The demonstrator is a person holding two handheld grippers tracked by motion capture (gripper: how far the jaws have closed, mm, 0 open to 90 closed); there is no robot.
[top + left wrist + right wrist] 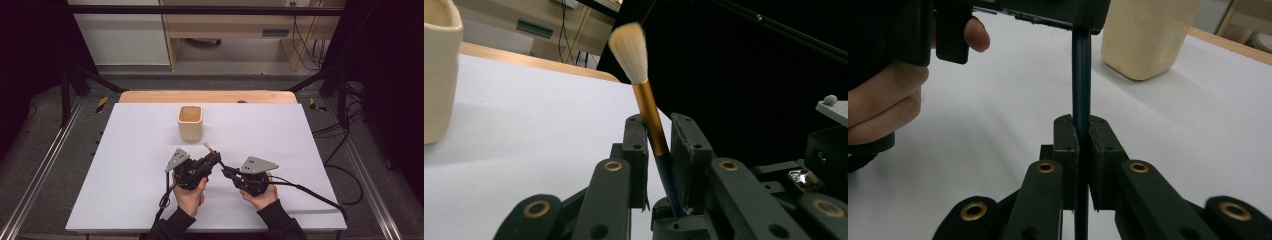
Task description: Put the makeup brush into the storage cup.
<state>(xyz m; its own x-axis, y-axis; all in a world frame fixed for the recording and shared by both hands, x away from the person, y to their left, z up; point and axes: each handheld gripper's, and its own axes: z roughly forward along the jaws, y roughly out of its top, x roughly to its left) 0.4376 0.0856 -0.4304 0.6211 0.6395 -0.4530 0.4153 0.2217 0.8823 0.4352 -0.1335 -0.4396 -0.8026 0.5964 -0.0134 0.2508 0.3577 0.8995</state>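
Observation:
A brush with pale bristles, a gold ferrule and a dark blue handle point(208, 147) is held between both grippers at the middle of the white board. My left gripper point(216, 158) is shut on the brush point(649, 107) where ferrule meets handle, bristles pointing up and away. My right gripper point(226, 171) is shut on the dark handle point(1081, 80) lower down, with its jaws point(1082, 125) pressed on both sides. A cream cup point(190, 122) stands upright on the board just beyond the grippers, apart from the brush.
The white board point(125, 150) lies on a wooden table whose far edge point(205, 96) shows behind the cup. Black frame rails and cables run along both sides. The person's hand point(883, 100) on the left gripper is close to my right gripper.

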